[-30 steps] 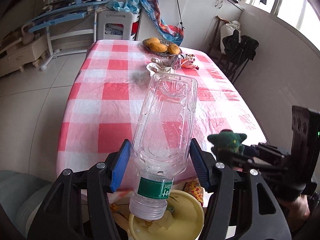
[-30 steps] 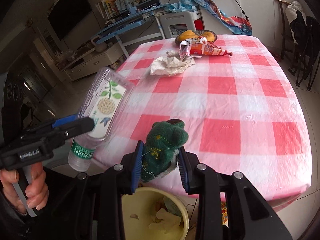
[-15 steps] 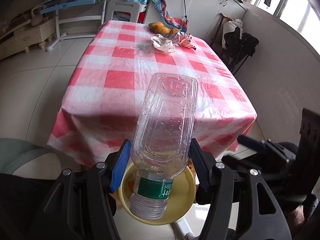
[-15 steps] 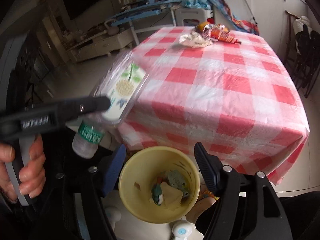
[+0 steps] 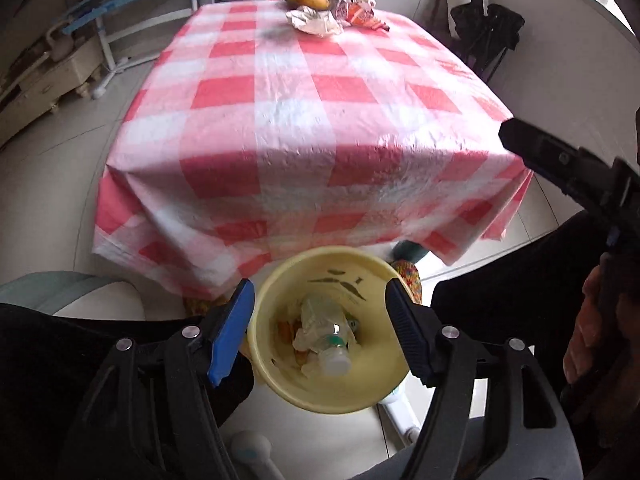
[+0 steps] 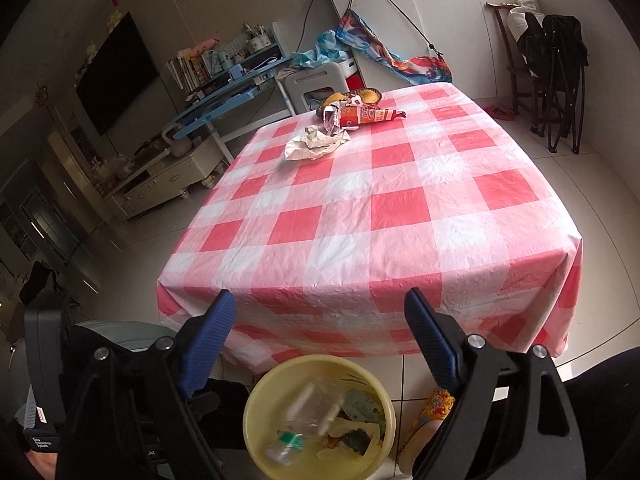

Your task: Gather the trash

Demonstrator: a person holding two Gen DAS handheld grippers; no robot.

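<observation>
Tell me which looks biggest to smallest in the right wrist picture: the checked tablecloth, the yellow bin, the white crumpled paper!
1. Checked tablecloth, by far the biggest.
2. Yellow bin, though it sits nearest the camera.
3. White crumpled paper, smallest, but it lies far back, so it looks smaller than it is.
</observation>
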